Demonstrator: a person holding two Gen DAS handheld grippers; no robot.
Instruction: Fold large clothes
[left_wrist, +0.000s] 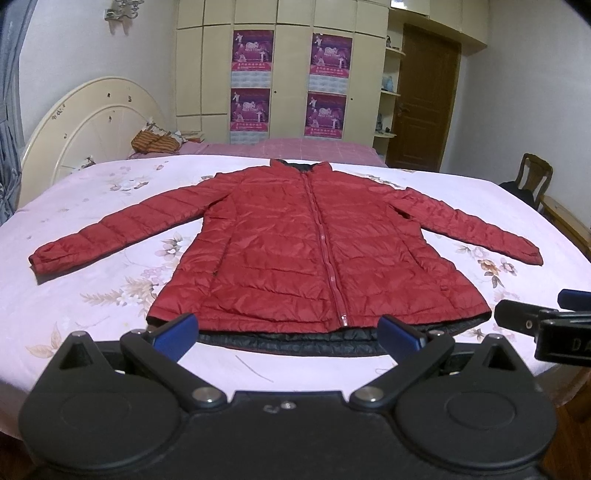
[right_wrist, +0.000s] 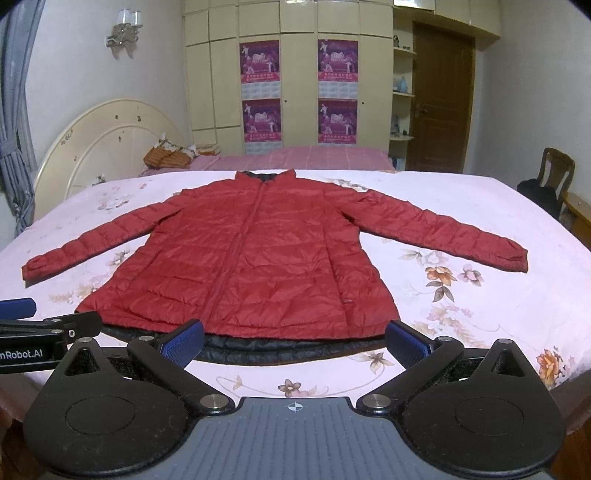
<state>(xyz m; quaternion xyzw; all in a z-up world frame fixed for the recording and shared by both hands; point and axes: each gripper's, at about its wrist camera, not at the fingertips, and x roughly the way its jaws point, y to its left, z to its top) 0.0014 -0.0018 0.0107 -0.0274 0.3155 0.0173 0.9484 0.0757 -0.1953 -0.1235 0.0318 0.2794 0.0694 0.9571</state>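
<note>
Jacket (left_wrist: 295, 243) lies flat, collar pointing away, hem toward both grippers (left_wrist: 288, 332) (right_wrist: 295, 341), jaws spread, empty

headboard (left_wrist: 92, 118) | wardrobe with posters (left_wrist: 255, 79) | door (left_wrist: 424, 103) | chair (left_wrist: 535, 177) | wall lamp (right_wrist: 123, 31)

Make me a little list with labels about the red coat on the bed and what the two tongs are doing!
garment: red quilted puffer jacket, zipped, front up
position: spread flat on the pink floral bedsheet, collar away from the cameras
sleeves: both stretched out sideways
hem: black lining shows along the near edge
left tongs: open, holding nothing, short of the hem
right tongs: open, holding nothing, short of the hem
folding: not yet begun
</note>
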